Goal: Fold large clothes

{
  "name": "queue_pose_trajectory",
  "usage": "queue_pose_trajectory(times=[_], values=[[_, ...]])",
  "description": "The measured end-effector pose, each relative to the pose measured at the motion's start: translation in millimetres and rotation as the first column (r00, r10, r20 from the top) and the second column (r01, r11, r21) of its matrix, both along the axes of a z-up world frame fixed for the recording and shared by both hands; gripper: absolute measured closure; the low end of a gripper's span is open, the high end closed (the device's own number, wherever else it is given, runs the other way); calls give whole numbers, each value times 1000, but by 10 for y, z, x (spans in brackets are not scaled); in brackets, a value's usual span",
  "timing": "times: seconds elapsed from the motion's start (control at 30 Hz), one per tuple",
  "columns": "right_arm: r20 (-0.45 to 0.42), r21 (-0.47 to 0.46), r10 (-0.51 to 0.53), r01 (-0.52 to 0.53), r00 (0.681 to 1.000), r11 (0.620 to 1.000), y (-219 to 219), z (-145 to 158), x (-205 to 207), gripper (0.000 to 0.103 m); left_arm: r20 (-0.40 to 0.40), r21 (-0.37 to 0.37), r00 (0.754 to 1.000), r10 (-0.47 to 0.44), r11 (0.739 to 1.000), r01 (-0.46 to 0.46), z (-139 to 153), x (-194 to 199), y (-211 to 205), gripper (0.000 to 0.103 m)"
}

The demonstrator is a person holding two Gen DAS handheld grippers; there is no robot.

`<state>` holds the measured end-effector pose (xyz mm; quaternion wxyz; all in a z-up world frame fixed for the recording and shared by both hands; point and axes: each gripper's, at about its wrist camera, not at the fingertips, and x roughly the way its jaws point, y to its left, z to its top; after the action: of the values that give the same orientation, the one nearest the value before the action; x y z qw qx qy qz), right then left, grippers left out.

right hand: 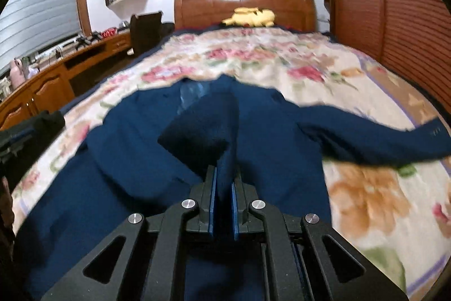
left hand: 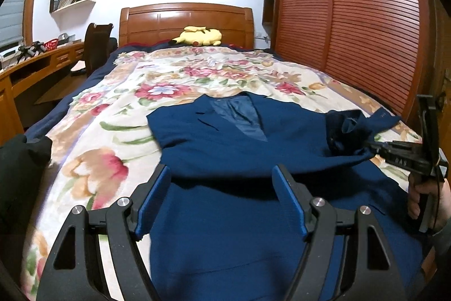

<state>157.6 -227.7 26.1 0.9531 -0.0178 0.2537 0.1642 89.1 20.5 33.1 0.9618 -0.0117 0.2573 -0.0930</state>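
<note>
A dark blue suit jacket lies front up on the floral bedspread, collar toward the headboard. My left gripper is open and empty just above the jacket's lower body. My right gripper is shut on a fold of the jacket's cloth and holds it lifted above the jacket. It also shows in the left wrist view, pinching bunched cloth at the jacket's right side. One sleeve stretches out to the right across the bedspread.
A yellow plush toy lies by the wooden headboard. Slatted wardrobe doors run along the right of the bed. A wooden desk and a dark chair stand left of the bed.
</note>
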Motion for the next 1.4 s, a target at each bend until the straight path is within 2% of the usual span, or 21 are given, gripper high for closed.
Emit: queue_pose_trajectory(times=[0.13,0.2,0.27,0.37,0.47,0.6,0.7,0.83,0.9,1.03,1.13,1.3,1.33,1.4], values=[[-46,8,-4,4,999,1000,-115,-18,-176,74,6,-4,1000,-8,1000,8,-28,-68,-105,27],[-36,-14,-19,19,999,1000,-131,8,-269,62,-3,-20,1000,-25,999,25,-43,-84,-136,27],[-14,-34,-29,28,999,999,-159,126,-348,55,-3,-23,1000,-31,999,31,-44,-102,-171,27],[17,-49,-42,43,999,998,-169,251,-418,53,7,-23,999,-36,999,36,-37,-130,-202,27],[30,-78,-53,55,998,995,-190,371,-435,52,8,-37,999,-49,998,49,-44,-150,-222,27],[-10,-133,-76,74,997,988,-158,286,-238,52,8,-39,998,-68,997,68,-63,-170,-262,27],[-68,-129,-116,107,991,986,-218,281,27,52,4,-24,997,-76,997,77,-84,-169,-299,27],[-183,-108,-111,92,977,990,-235,215,317,52,-5,-2,997,-81,997,81,-132,-163,-340,27],[-227,-97,-87,66,970,993,-218,154,375,52,-13,0,996,-93,996,93,-173,-163,-351,27],[-290,-157,-86,42,953,987,-151,3,431,52,-32,3,994,-100,995,101,-221,-153,-373,27],[-337,-134,-42,-3,940,991,-168,-70,419,52,-35,8,994,-106,994,107,-233,-165,-384,27],[-306,-172,-6,-49,952,984,-71,-159,270,52,-36,13,993,-108,994,109,-233,-183,-411,27],[-304,-173,1,-56,953,983,-58,-162,250,54,-36,13,993,-108,994,109,-237,-186,-421,27],[-298,-178,18,-74,954,981,-34,-178,231,65,-38,13,993,-111,994,111,-244,-198,-439,27]])
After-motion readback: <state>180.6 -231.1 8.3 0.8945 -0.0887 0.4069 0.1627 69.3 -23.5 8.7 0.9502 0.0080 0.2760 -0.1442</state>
